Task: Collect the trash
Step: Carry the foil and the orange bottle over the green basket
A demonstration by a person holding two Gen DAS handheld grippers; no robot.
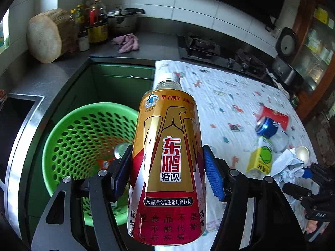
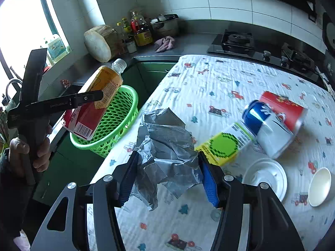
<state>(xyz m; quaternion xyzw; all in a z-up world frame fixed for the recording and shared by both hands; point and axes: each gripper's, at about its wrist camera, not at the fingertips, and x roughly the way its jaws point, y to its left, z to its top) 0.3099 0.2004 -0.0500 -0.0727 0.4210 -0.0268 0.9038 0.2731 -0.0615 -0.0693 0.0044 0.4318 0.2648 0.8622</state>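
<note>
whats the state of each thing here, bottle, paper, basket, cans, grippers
left gripper: shut on the bottle
bottle: capped, held near the basket
right gripper: shut on the crumpled paper
crumpled paper: held, scrunched
green basket: upright, some trash inside
blue can: lying on its side
red can: lying on its side

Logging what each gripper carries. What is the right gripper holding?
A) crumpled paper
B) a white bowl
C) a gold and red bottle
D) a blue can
A: the right gripper has its blue pads closed on the crumpled paper, while the bottle sits in the left gripper, and the blue can and the bowl lie on the table.
</note>
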